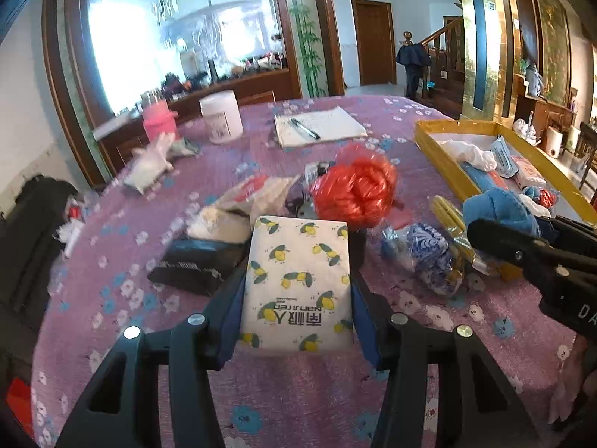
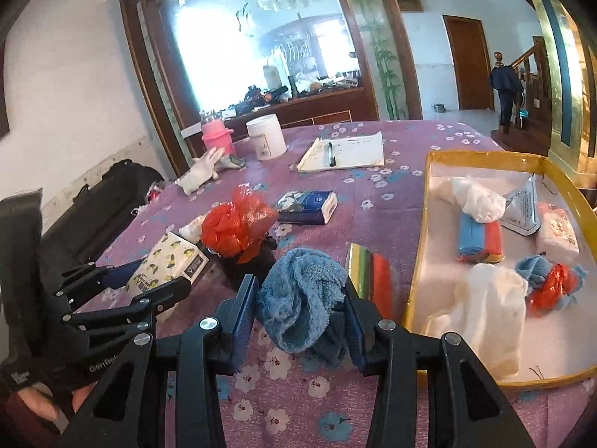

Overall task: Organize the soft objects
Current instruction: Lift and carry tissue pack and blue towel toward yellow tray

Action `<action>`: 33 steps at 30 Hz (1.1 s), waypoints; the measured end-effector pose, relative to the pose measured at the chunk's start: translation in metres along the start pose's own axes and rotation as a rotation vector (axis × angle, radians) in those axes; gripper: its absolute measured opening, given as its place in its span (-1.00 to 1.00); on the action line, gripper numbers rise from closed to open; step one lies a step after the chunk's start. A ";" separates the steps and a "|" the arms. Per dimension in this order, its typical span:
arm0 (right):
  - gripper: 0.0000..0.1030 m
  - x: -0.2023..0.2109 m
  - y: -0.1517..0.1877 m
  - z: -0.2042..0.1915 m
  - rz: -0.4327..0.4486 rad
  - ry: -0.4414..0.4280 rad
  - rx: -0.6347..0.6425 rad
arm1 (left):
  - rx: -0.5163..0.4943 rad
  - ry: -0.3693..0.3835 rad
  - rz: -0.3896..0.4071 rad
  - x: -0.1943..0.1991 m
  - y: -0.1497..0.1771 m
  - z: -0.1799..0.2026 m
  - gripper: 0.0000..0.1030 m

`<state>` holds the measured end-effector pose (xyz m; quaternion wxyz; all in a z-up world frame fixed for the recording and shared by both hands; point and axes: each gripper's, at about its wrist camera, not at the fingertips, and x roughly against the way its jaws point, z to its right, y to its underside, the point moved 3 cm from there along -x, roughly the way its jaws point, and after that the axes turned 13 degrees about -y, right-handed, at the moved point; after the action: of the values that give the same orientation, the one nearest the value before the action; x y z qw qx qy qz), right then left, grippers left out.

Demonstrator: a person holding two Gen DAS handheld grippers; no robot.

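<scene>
Over the purple flowered surface (image 2: 391, 186), beside the yellow tray (image 2: 418, 231), your left tool (image 1: 298, 280) clamps a tissue pack (image 1: 298, 283); your right tool (image 2: 298, 298) clamps a blue cloth (image 2: 298, 298).

Counter cover (image 2: 391, 201): purple cloth, matt, faintly nubby, printed with small flowers.
Tissue pack (image 1: 298, 283): thin plastic film, smooth, soft sheen, lemon print.
Blue cloth (image 2: 298, 306): knitted or terry weave, rough, fuzzy, matt.
Red bundle (image 1: 354, 186): crinkled plastic film, glossy, translucent at edges.
Black packet (image 1: 197, 265): plastic wrap, glossy.
Left gripper (image 1: 298, 295), right gripper (image 2: 298, 310): black moulded plastic, matt; bright metal rivets; blue pads, finely ribbed.
Tray (image 2: 481, 156): yellow rim glossy, tape-like; floor white, smooth.
Notepad (image 2: 354, 149): paper, matt.
White tub (image 2: 266, 136): plastic, semi-matt.
Door (image 2: 466, 63): wood, varnished.
</scene>
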<state>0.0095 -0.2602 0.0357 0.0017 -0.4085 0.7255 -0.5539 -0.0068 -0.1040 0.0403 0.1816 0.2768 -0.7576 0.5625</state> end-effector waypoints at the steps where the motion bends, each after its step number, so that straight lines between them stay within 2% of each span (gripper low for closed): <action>1: -0.11 0.002 0.001 0.000 0.002 0.004 -0.001 | -0.003 -0.015 0.010 0.002 -0.001 0.001 0.00; 8: -0.11 0.010 0.001 0.000 0.020 -0.006 -0.012 | -0.050 -0.126 0.085 0.014 -0.002 0.015 0.00; 13: -0.11 0.012 0.003 0.000 0.018 -0.010 -0.012 | -0.073 -0.156 0.105 0.018 0.000 0.020 0.00; 28: -0.11 0.017 0.002 0.005 0.044 -0.010 -0.034 | -0.096 -0.184 0.152 0.039 0.000 0.024 0.00; 33: -0.11 0.024 -0.003 0.016 0.069 -0.014 -0.076 | -0.099 -0.126 0.142 0.048 -0.011 0.027 0.00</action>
<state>0.0022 -0.2875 0.0424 0.0104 -0.3867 0.7597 -0.5227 -0.0364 -0.1419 0.0683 0.1066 0.2482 -0.8120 0.5174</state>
